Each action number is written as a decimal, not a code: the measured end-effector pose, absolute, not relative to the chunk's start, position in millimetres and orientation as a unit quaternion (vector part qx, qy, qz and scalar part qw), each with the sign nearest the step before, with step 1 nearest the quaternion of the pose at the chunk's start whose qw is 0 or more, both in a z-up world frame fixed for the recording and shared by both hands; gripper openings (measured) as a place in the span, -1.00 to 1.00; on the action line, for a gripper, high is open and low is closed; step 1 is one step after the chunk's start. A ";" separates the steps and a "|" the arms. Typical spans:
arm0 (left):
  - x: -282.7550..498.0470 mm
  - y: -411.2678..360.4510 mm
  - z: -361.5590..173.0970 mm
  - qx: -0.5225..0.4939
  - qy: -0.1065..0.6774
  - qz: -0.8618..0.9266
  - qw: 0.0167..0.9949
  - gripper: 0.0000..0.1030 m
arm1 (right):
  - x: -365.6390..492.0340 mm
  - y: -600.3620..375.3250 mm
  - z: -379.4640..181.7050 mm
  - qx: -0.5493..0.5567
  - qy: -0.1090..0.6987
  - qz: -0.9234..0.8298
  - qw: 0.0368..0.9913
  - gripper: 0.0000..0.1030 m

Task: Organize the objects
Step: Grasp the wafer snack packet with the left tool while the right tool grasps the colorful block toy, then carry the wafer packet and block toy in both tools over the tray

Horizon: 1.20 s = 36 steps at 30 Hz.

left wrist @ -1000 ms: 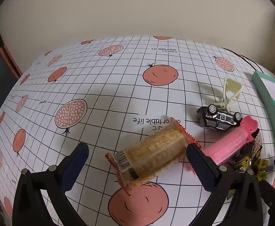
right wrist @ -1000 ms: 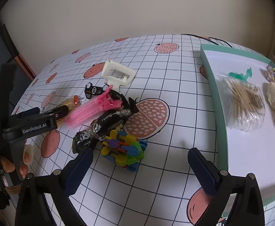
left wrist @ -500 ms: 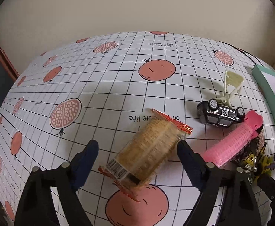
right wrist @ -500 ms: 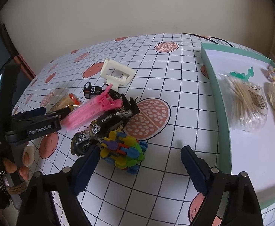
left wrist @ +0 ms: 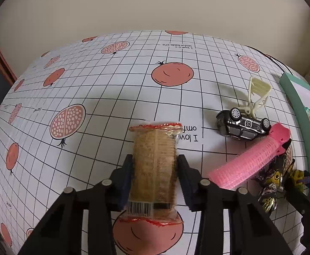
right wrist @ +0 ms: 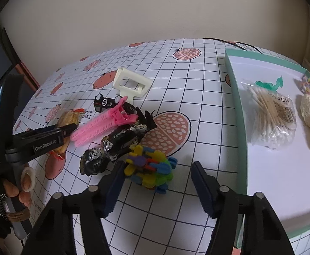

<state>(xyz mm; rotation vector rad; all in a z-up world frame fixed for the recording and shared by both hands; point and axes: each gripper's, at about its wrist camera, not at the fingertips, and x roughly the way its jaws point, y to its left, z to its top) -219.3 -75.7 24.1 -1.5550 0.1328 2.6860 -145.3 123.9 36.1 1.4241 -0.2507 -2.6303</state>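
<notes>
The cracker packet (left wrist: 153,170) lies lengthwise between the left gripper (left wrist: 155,177) pads, which press its two long sides — clamped on it above the gridded tablecloth (left wrist: 112,89). Just to its right lie a pink hair roller (left wrist: 248,163), a toy car (left wrist: 243,125) on its side and a cream plastic chair (left wrist: 257,94). The right gripper (right wrist: 157,182) hangs spread wide around a colourful interlocking toy (right wrist: 150,169), its left pad near it, beside a black robot figure (right wrist: 121,142). Further right, the green-rimmed tray (right wrist: 243,144) holds a bag of cotton swabs (right wrist: 273,116).
</notes>
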 end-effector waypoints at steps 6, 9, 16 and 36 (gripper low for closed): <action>-218.8 -76.4 25.0 -0.500 0.039 0.865 0.016 -0.22 | -144.7 127.5 37.7 0.472 -0.090 -0.874 0.074 -0.04; -217.6 -76.3 25.0 -0.502 0.039 0.864 0.016 -0.22 | -144.5 128.8 37.9 0.473 -0.093 -0.873 0.079 -0.05; -217.7 -77.9 25.9 -0.502 0.035 0.864 0.013 -0.22 | -144.0 129.3 40.8 0.469 -0.091 -0.873 0.092 -0.16; -216.2 -89.6 30.9 -0.504 0.004 0.863 -0.006 -0.27 | -139.6 136.8 52.9 0.452 -0.108 -0.878 0.110 -0.18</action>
